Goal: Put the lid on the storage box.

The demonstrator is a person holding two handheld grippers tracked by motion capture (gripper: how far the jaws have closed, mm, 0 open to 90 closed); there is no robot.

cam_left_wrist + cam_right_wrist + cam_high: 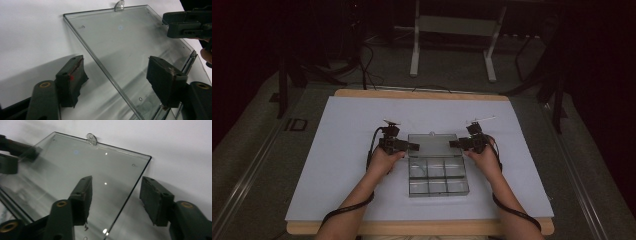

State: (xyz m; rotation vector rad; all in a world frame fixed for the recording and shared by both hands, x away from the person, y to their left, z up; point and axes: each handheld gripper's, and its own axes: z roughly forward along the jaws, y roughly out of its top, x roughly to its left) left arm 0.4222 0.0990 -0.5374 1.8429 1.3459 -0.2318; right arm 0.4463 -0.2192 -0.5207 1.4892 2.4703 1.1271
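Observation:
A clear plastic compartment box [438,179] sits mid-table, several empty cells showing. Its transparent lid [432,144] is swung open toward the far side, and a small tab [119,5] sticks out of its far edge. My left gripper [411,146] is open at the lid's left side. In the left gripper view the lid's edge [107,72] runs between the spread jaws, touching neither. My right gripper [455,144] is open at the lid's right side, and the lid's edge [130,195] passes between its jaws. Each gripper view shows the opposite gripper [185,23] [15,152] across the lid.
A white sheet [342,150] covers the wooden table [422,94], with bare room left, right and behind the box. Beyond the table's far edge stand white frame legs [414,55] and dark cables [367,65] on the floor.

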